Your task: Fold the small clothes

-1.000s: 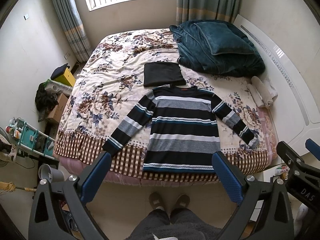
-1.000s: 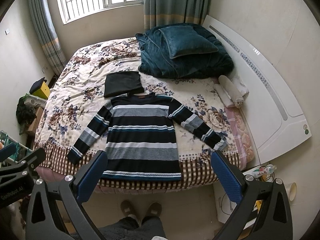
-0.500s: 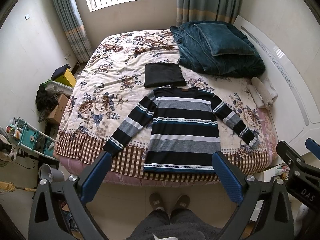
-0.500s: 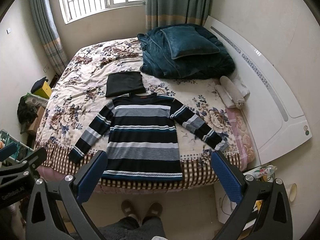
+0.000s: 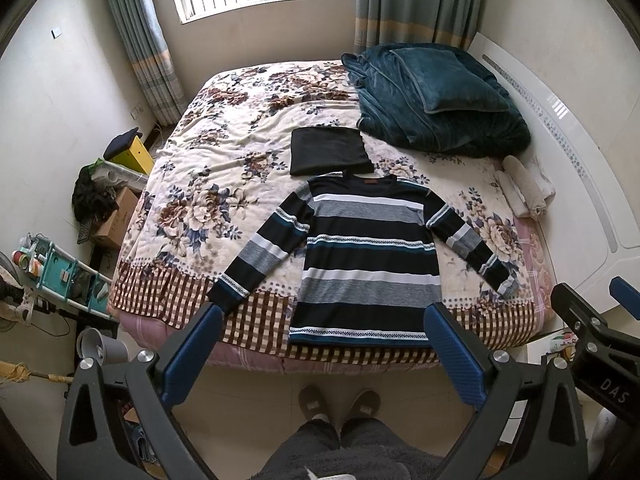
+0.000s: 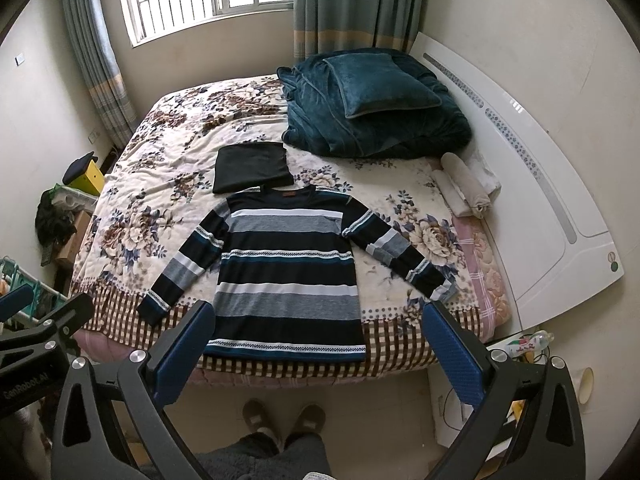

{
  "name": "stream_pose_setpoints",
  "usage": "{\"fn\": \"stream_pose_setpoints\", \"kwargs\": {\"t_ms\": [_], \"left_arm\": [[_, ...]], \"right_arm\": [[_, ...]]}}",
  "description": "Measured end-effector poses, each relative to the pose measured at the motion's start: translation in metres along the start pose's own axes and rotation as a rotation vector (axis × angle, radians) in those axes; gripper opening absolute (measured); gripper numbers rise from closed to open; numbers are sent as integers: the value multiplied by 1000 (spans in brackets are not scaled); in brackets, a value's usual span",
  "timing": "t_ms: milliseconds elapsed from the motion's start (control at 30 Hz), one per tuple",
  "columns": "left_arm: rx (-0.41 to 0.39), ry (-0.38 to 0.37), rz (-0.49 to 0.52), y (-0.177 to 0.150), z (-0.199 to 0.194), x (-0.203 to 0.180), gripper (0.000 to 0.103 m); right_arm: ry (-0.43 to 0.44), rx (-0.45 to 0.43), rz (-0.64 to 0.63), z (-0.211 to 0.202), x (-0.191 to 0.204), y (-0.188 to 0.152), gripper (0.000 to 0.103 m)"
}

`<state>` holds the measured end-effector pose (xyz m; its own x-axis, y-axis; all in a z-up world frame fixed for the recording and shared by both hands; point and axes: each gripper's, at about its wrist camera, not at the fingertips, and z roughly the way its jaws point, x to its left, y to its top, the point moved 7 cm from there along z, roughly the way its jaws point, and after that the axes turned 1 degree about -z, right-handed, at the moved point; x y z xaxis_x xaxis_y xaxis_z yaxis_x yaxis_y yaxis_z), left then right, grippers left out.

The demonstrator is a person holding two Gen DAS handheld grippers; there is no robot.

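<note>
Left gripper [image 5: 322,344] spread wide, blue pads [image 5: 192,354] at lower left and lower right of the left wrist frame, nothing between them, held in the air short of the bed's near edge. Right gripper [image 6: 316,344] likewise spread wide and empty, blue pads [image 6: 454,354] low in the right wrist frame; seen also at the right edge of the left wrist frame.

Beyond the fingers, centre of both frames: sweater [image 5: 364,260] laid flat on the bed [image 5: 224,168], striped black, grey, white and teal, collar toward the top of the frame, hem at the bed's near checked border. Both sleeves spread out and down, one cuff toward lower left, the other toward the right edge of the bed.

Just above the collar, touching or nearly so: folded black garment [image 5: 328,152]. Upper right: teal blanket [image 5: 432,116] with a cushion on top. Right of the sweater, near the white headboard [image 5: 580,184]: rolled towels [image 5: 524,192].

Bottom centre, on the floor: slippered feet [image 5: 340,400] of the person.
</note>
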<state>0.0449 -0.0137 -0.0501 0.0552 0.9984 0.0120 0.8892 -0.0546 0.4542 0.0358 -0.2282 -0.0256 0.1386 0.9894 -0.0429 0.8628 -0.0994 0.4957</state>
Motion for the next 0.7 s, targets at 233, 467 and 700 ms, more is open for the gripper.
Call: {"fn": "stream_pose_setpoints", "kwargs": {"t_ms": [233,467,700], "left_arm": [[-1,-2,-2,14,0,-3,103],[0,-3,-3,14,0,-3,103],[-64,51,15,42,10,7,103]], "right_arm": [[0,2,-3,2,1,0,103],[0,4,-2,6,-4,5,103],[-5,21,66,16,5,16,103]]}}
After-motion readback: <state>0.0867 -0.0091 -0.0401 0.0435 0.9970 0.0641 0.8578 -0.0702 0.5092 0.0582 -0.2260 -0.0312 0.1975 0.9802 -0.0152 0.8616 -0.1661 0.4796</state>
